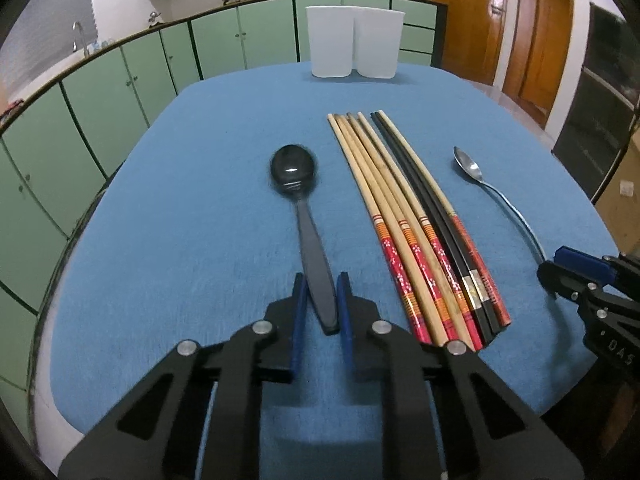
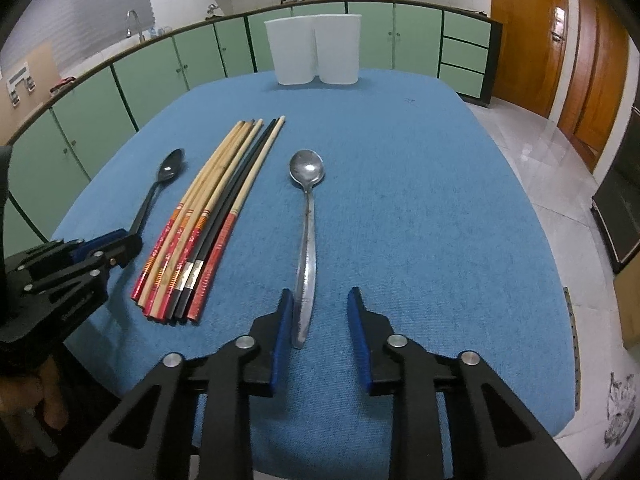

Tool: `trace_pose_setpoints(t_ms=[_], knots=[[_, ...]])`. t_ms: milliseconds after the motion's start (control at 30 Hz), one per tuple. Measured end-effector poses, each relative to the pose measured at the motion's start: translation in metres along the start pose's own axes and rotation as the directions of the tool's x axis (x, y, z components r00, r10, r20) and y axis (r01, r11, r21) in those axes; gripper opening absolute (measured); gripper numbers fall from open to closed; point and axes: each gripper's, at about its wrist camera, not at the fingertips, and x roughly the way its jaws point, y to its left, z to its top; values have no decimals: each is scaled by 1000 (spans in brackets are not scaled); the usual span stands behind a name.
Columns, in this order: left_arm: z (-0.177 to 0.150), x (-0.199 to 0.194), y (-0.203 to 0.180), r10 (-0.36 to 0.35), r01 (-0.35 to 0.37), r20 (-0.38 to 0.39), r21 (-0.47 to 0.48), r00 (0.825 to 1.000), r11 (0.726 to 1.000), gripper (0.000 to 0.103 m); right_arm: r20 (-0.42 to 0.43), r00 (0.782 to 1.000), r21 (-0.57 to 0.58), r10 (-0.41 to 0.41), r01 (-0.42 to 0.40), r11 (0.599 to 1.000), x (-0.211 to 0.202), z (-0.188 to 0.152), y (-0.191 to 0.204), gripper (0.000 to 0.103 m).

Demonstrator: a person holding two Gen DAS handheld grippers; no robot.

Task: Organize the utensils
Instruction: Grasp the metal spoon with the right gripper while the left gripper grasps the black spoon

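Two spoons were counted on the blue table (image 1: 200, 160): one black spoon (image 1: 308, 216) at frame centre in the left view, one steel spoon (image 2: 306, 224) at centre in the right view. Between them lay one bundle of chopsticks (image 1: 420, 216); about six, the exact count unclear where they overlapped. Two white holders (image 1: 354, 42) stood touching at the far edge, upper centre.

The left gripper (image 1: 322, 300) was clamped on the black spoon's handle. The right gripper (image 2: 320, 316) stood partly open: its left pad touched the steel handle, the right pad stood clear. The steel handle's end was hidden behind that gripper in the left view.
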Motion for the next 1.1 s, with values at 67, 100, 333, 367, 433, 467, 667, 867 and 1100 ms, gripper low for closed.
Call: trace_pose_setpoints(t_ms=[67, 100, 333, 367, 433, 467, 667, 867, 1100], knots=[[-1, -1, 2, -8, 8, -7, -4, 1000, 1000, 12, -1, 1000, -5, 6, -6, 1000, 1, 1, 0, 18], [0, -1, 3, -16, 16, -13, -11, 1000, 1000, 12, -1, 1000, -4, 12, -12, 1000, 1, 2, 0, 15], [6, -4, 14, -55, 53, -41, -62, 998, 997, 12, -8, 999, 16, 37, -37, 999, 1, 4, -3, 9], [8, -6, 16, -62, 59, -42, -71, 997, 996, 12, -4, 999, 18, 37, -37, 999, -1, 5, -3, 9], [11, -11, 20, -75, 71, -38, -89, 996, 994, 12, 4, 999, 25, 38, -38, 999, -7, 6, -3, 9], [13, -15, 22, -78, 75, -31, -97, 996, 992, 12, 12, 999, 31, 38, -39, 999, -12, 8, -3, 9], [29, -43, 37, -86, 89, 30, -114, 996, 990, 12, 67, 997, 20, 24, -25, 999, -43, 25, 3, 9], [46, -61, 53, -137, 141, 42, -128, 990, 982, 12, 95, 995, -23, 5, -3, 1000, -60, 52, 8, 8], [72, -77, 62, -199, 201, 27, -85, 980, 976, 12, 78, 997, -81, -4, 10, 997, -72, 87, 8, 5]])
